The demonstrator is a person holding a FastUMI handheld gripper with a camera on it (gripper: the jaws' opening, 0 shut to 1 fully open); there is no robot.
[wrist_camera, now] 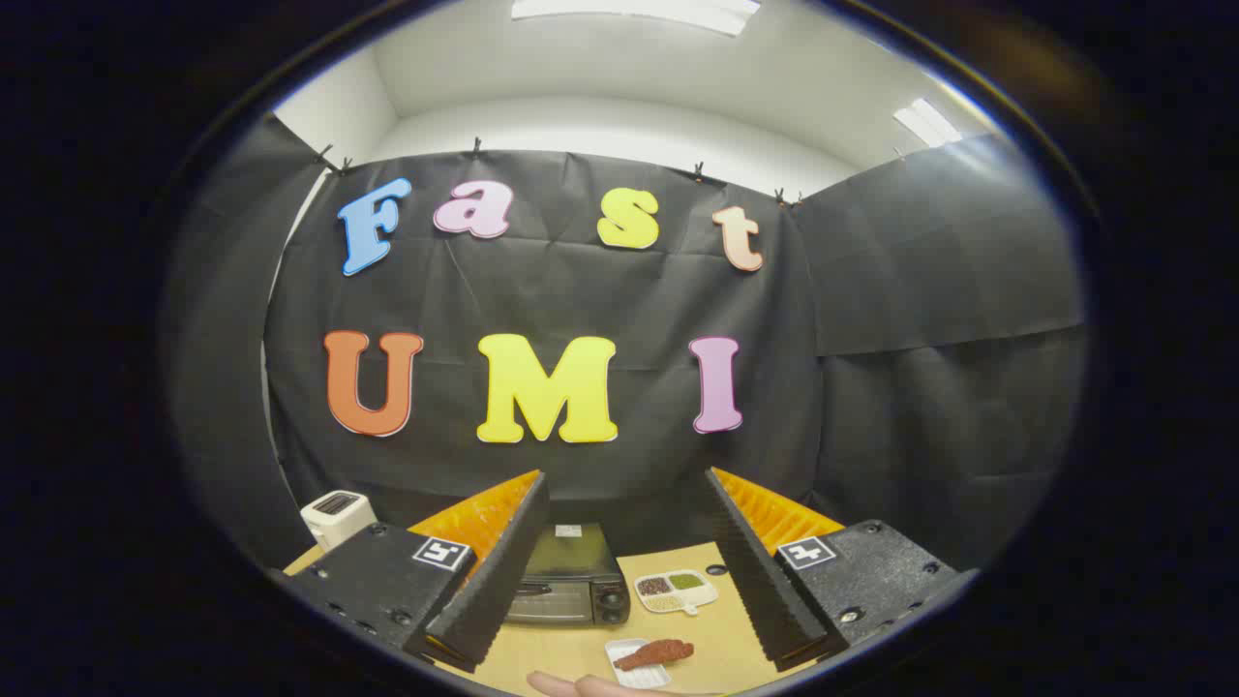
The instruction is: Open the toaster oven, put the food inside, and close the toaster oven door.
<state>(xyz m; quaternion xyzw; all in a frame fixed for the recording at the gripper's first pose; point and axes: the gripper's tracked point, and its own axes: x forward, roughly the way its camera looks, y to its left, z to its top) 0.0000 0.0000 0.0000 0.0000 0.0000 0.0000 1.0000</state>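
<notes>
A dark toaster oven [571, 579] stands on the wooden table [721, 639], door closed, seen between my fingers and well beyond them. Nearer to me, a reddish-brown piece of food [656, 653] lies on a small white tray [634, 664]. My gripper [624, 489] is open, held high above the table, with nothing between its fingers [498, 571].
A white divided dish [676, 590] with small heaps of beans sits to the right of the oven. A white toaster [336, 516] stands at the table's far left. A person's hand [581, 685] rests at the table's near edge. Black cloth walls surround the booth.
</notes>
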